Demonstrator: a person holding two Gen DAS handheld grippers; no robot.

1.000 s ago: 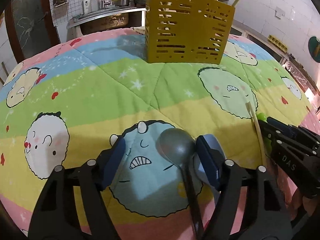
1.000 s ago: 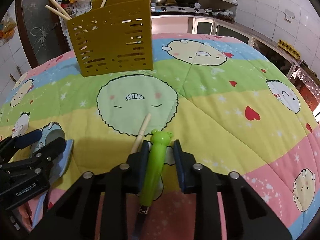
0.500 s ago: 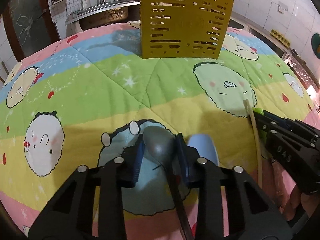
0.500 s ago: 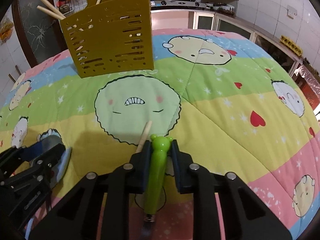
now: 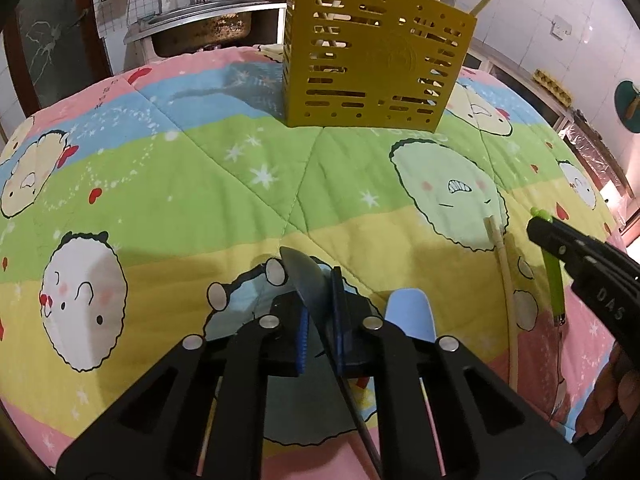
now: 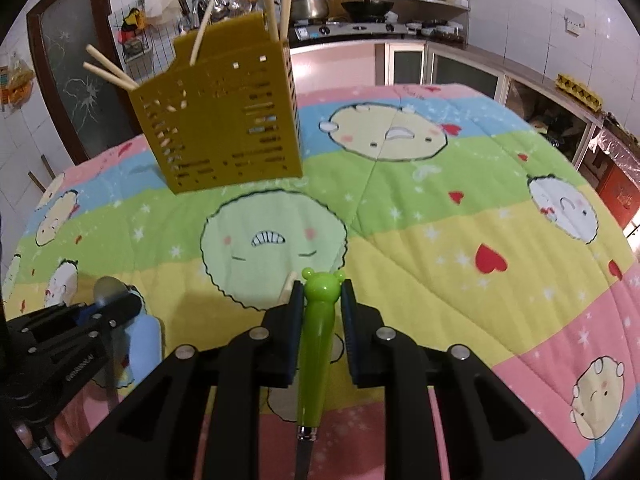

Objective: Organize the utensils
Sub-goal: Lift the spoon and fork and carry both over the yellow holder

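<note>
left wrist view: yellow utensil rack [image 5: 378, 66] at 12 o'clock, chopstick [image 5: 505, 280] at 3 o'clock on the quilt [image 5: 160, 184]. left gripper [image 5: 320, 332] clenched on the metal spoon [image 5: 306, 280]; right gripper [image 6: 322, 312] clamps the green-handled utensil [image 6: 318, 344].

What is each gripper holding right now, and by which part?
The left gripper clamps the metal spoon by its bowl. The right gripper clamps the green-handled utensil near its handle's top.
</note>
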